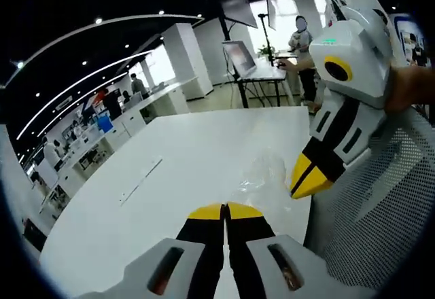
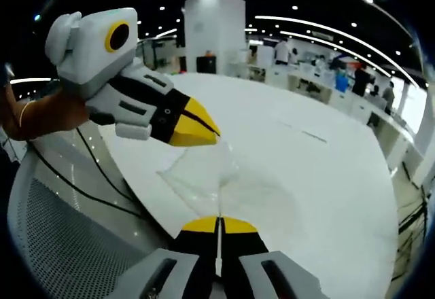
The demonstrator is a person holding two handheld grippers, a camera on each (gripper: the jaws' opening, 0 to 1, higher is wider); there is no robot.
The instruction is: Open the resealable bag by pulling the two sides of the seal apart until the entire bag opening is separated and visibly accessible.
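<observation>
A clear resealable bag is stretched just above the white table, between the two grippers. In the left gripper view, my left gripper rises from the bottom with its yellow tips pressed together on the bag's near edge. My right gripper comes in from the right, its tips closed on the bag's other side. In the right gripper view, the bag runs from my right gripper at the bottom up to my left gripper, both closed on the film. The seal line is too faint to make out.
A white mesh chair back stands close beside the table edge, with a black cable across it. A thin flat strip lies on the table. Desks, a screen and people stand further back.
</observation>
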